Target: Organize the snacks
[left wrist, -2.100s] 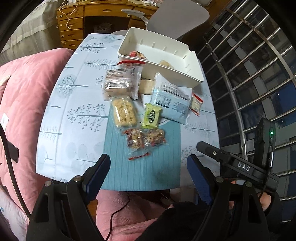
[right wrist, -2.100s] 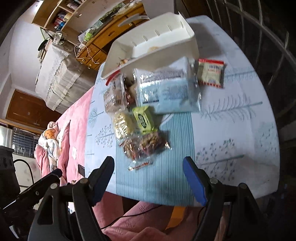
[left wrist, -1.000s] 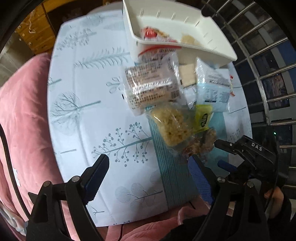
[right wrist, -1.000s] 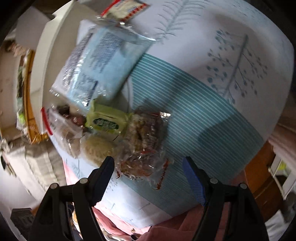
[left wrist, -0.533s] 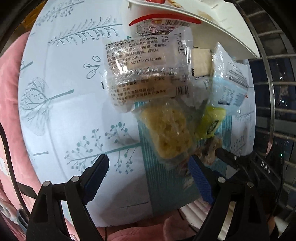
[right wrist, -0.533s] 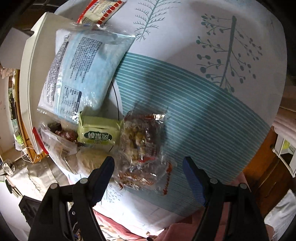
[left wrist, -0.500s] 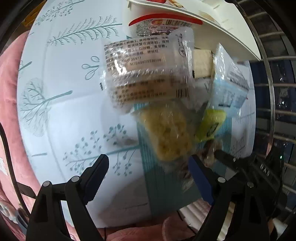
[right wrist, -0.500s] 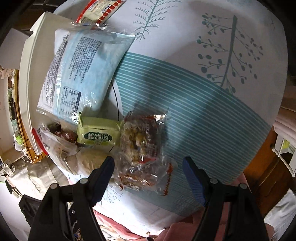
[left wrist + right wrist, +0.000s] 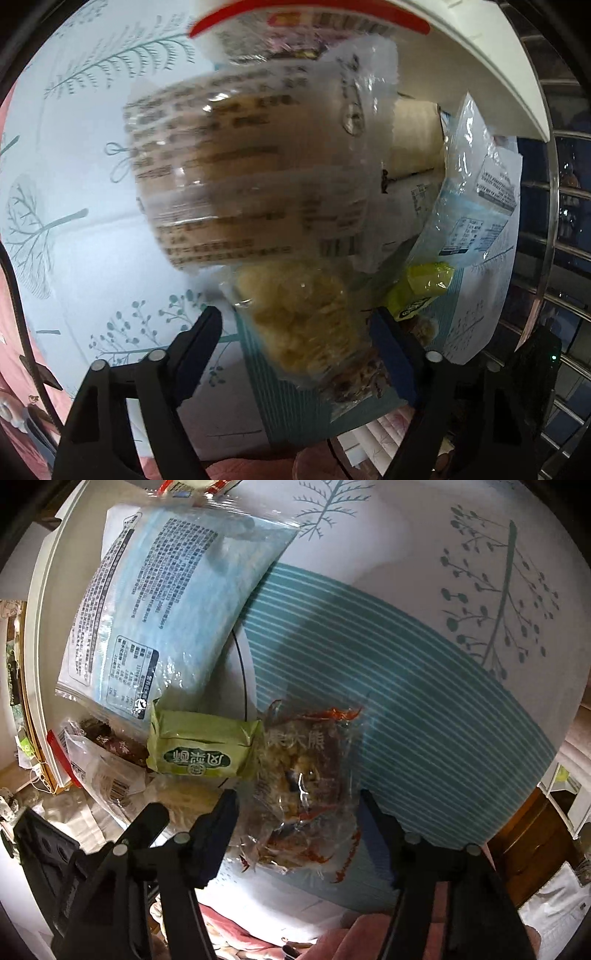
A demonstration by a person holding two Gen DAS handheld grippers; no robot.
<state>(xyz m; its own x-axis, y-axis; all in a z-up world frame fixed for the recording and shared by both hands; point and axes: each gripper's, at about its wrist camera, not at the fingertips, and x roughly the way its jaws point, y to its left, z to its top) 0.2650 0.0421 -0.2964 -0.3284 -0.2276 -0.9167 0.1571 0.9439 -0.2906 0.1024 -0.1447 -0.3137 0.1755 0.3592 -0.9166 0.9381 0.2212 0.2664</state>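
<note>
1. The left gripper [image 9: 295, 332] is pointed steeply down at the table. Its jaws are closing, with the yellow puffed snack pack [image 9: 299, 325] between them; the pads are not seen pressing on the wrapper.
2. The right gripper [image 9: 295, 823] is likewise pointed down. Its jaws are closing around the clear nut-and-fruit pack [image 9: 303, 786], which lies between the two fingers; firm contact with the pads cannot be confirmed.
3. The green wrapped snack [image 9: 201, 751] is taken as the landmark. It lies on the tablecloth [image 9: 424, 672], at the edge of the striped teal panel.
4. The clear nut-and-fruit pack is located touching the green wrapped snack on the side towards the striped panel.
5. The pale blue bag [image 9: 166, 602] is located just beyond the green wrapped snack, overlapping its far edge, and reaches to the white bin [image 9: 44, 602].
6. The yellow puffed snack pack is located just beside the green wrapped snack, on the side away from the striped panel's open area.
7. The large clear printed pack [image 9: 251, 170] is located beyond the yellow puffed snack pack and is blurred in the left wrist view.
8. A red-edged pack [image 9: 306, 26] is seen at the rim of the white bin, well beyond the green wrapped snack.
</note>
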